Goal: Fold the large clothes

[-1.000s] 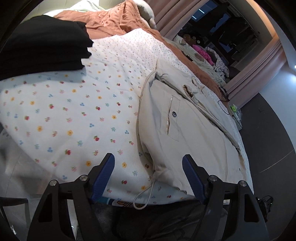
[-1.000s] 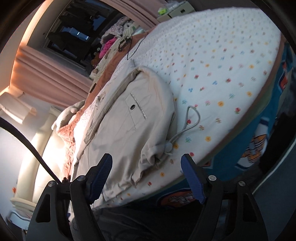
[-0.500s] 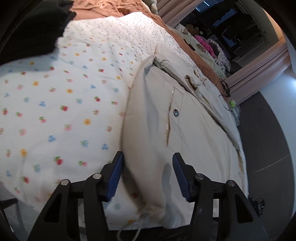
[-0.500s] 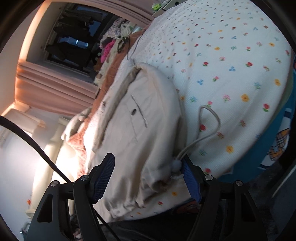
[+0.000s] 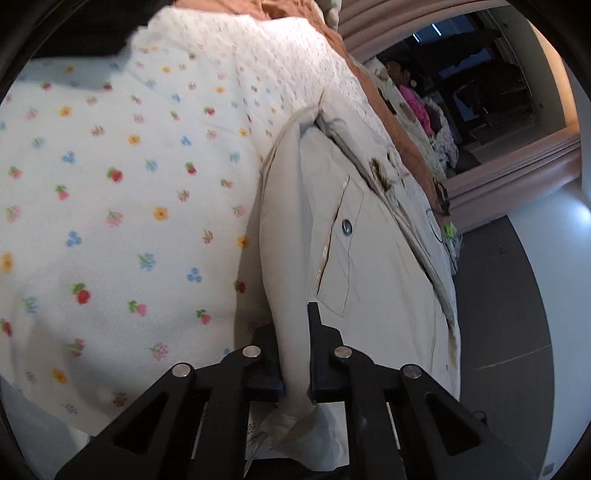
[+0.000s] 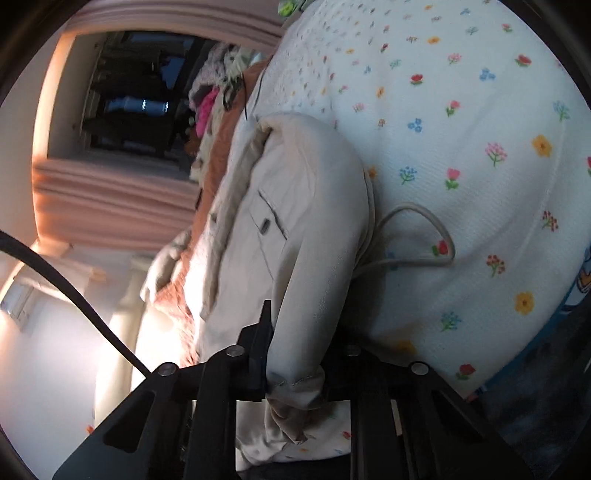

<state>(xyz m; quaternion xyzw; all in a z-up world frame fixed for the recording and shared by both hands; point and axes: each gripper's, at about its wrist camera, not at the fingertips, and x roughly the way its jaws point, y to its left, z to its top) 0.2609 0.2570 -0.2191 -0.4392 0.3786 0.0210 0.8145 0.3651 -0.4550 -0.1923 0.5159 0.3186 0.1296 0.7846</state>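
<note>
Both the left gripper and the right gripper were clamped on the near hem of the beige coat, which lay at 12 o'clock across the floral bedspread, apparently to lift that edge evenly for folding.

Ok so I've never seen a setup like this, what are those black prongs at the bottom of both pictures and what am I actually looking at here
Those black prongs are two-finger grippers that a person holds, one in each hand. Each carries a fisheye camera looking forward along its fingers, so one picture is the left hand's view and the other the right's. That is why everything bulges and tilts.

Both look across a bed covered by a white flowered bedspread. On it lies a beige jacket with a buttoned pocket and a loose drawstring.

The left gripper is shut on a bunched ridge of the jacket's near edge. The right gripper is pinching the jacket's edge too. Farther off are an orange blanket and pink curtains.
</note>
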